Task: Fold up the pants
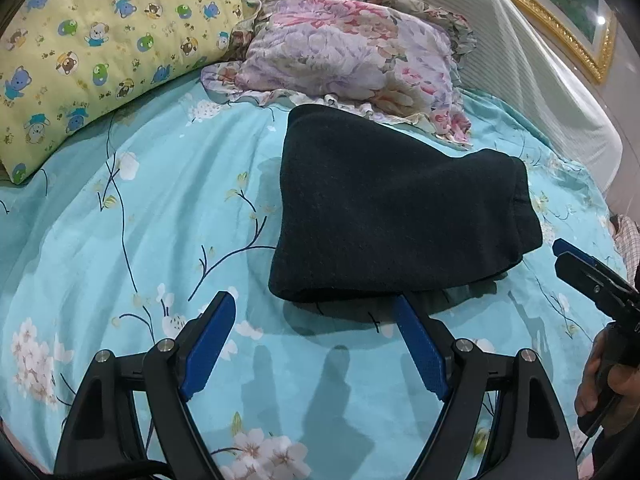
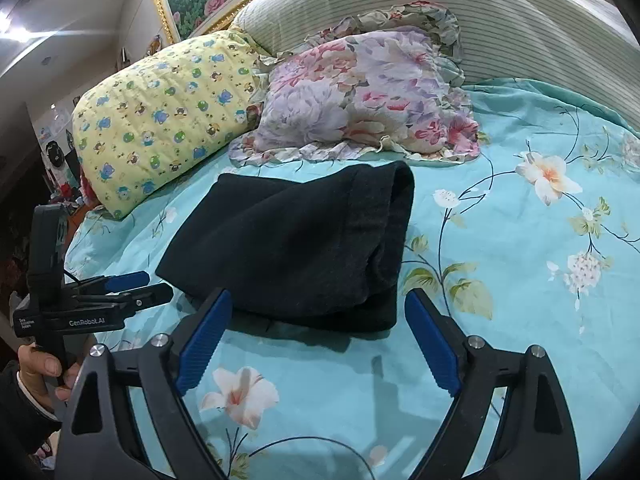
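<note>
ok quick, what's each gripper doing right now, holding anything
left gripper: open, holding nothing, just short of the folded black fabric pants.
right gripper: open, holding nothing, pants' near edge between its fingers.

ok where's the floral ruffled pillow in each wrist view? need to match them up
Left wrist: floral ruffled pillow sits top centre, just behind the folded dark pants.
Right wrist: same pillow sits upper centre, again just behind the pants.
Shared landmark: the yellow bear-print pillow lies to its left in both views.
</note>
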Demonstrator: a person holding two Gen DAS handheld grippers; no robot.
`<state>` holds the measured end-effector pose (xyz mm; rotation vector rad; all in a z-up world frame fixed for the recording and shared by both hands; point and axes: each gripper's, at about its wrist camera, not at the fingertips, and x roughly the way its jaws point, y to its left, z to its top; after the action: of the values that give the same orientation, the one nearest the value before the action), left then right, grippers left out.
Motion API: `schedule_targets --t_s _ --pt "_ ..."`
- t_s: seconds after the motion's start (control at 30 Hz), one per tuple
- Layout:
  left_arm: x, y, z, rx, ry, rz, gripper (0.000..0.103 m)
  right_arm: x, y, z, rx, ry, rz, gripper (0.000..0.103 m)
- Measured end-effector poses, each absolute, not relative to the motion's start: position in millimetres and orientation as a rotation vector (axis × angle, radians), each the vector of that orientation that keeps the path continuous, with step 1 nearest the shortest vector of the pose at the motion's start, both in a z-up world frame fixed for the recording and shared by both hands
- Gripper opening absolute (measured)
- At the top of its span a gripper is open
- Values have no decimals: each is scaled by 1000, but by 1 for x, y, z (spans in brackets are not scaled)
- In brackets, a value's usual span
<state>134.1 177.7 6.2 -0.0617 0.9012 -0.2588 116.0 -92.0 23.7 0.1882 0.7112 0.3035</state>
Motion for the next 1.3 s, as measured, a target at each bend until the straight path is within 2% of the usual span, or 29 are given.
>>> schedule_targets --t_s 0.3,0.53,0.77,1.3 --pt "118 167 23 6 801 -266 83 105 -84 22 171 702 311 89" --pt "107 159 31 59 757 -260 89 96 -80 19 148 695 304 91" --pt "106 159 23 63 749 -247 97 88 -71 14 68 685 286 96" --pt "120 147 -2 84 759 -236 98 94 -67 -2 74 646 265 100"
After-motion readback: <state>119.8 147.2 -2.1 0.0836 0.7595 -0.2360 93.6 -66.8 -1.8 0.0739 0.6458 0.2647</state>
